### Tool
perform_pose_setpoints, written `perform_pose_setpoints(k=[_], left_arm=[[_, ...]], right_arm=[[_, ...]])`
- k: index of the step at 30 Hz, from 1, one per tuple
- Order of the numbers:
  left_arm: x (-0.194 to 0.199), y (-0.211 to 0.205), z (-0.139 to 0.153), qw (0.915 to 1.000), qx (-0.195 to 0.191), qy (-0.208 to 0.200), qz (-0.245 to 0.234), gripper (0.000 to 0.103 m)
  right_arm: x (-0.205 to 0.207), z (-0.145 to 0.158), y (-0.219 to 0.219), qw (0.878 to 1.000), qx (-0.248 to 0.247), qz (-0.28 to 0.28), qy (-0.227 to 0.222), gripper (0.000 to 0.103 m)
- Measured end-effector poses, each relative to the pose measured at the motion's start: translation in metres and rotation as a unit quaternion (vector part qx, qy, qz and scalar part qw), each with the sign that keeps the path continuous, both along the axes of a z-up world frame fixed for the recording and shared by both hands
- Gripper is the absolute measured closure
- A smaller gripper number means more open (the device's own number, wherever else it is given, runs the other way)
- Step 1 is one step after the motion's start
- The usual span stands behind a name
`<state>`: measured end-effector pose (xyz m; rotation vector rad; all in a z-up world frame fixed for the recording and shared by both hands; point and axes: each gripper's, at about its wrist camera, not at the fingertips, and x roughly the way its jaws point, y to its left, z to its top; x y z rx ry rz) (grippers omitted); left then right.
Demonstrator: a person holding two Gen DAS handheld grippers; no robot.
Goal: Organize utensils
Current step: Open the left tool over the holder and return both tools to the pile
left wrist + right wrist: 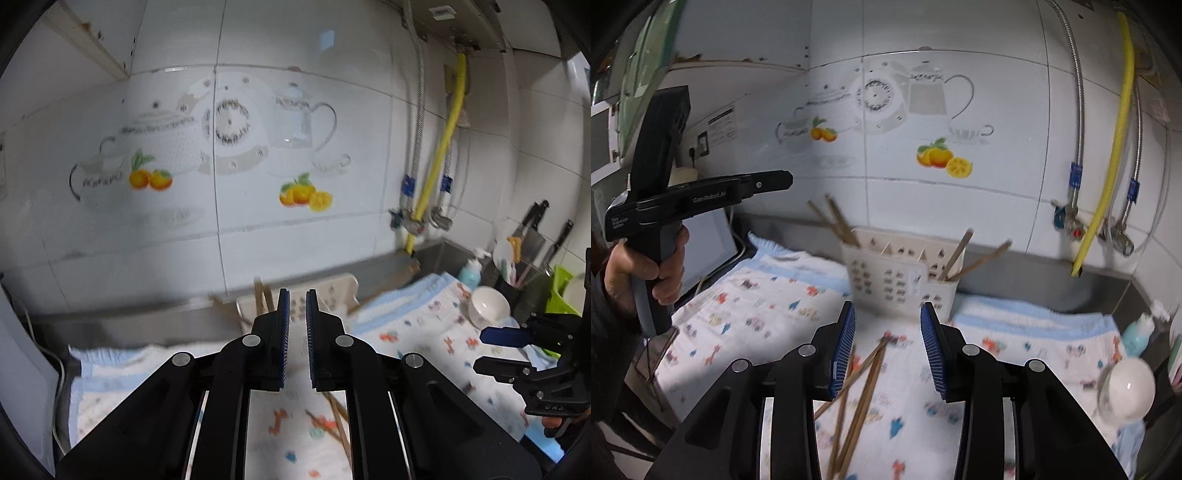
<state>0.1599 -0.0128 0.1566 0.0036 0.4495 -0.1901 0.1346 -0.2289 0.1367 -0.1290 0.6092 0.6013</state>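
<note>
Wooden chopsticks (866, 384) lie loose on the cloth (738, 310) mid-counter, w/ more standing in the holder (886, 277) at the back edge. Right tool (888, 347) hangs over them part-open, empty, prob. to grab one; left tool (296, 332) nearly closed, holding nothing.

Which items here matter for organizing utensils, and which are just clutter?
Relevant:
- loose chopsticks on the patterned cloth
- cream utensil holder, with chopsticks already standing in it
- right gripper, open, empty
- left gripper, nearly closed, empty

Background:
- white bowl
- soap bottle
- knives
- yellow hose
</note>
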Motion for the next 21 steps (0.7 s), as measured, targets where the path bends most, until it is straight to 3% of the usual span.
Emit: perform_pose_setpoints(k=[11, 21], left_arm=[[-0.054, -0.006, -0.088, 0.9972, -0.003, 0.075, -0.004, 0.094], [-0.081, -0.011, -0.164, 0.9876, -0.034, 0.153, -0.014, 0.094]], right_arm=[[-0.070, -0.075, -0.011, 0.999, -0.015, -0.025, 0.036, 0.068], [-0.085, -0.154, -0.003, 0.993, -0.038, -0.028, 0.109, 0.079]])
